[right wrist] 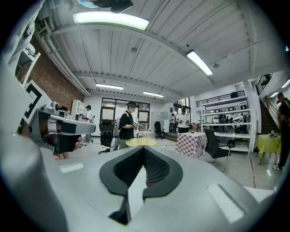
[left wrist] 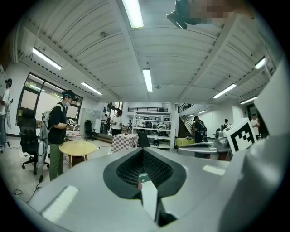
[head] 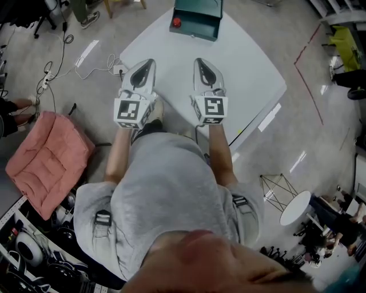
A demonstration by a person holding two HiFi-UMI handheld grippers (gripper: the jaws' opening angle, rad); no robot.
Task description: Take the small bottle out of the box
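Observation:
A dark green box [head: 196, 17] with a red knob [head: 176, 22] stands at the far end of the white table [head: 251, 68]. No small bottle shows in any view. My left gripper [head: 143, 64] and right gripper [head: 203, 63] are held side by side over the table's near part, well short of the box, each with its marker cube toward me. In the left gripper view the left gripper's [left wrist: 144, 153] dark pads meet with nothing between them. The right gripper [right wrist: 144, 152] in its own view is likewise shut and empty.
A pink cushion [head: 48, 160] lies on the floor at the left, with cables [head: 54, 71] beyond it. A small round white table [head: 295, 207] stands at the lower right. Both gripper views look out across the room at standing people, a round yellow table [left wrist: 77, 147] and a checkered table [right wrist: 195, 141].

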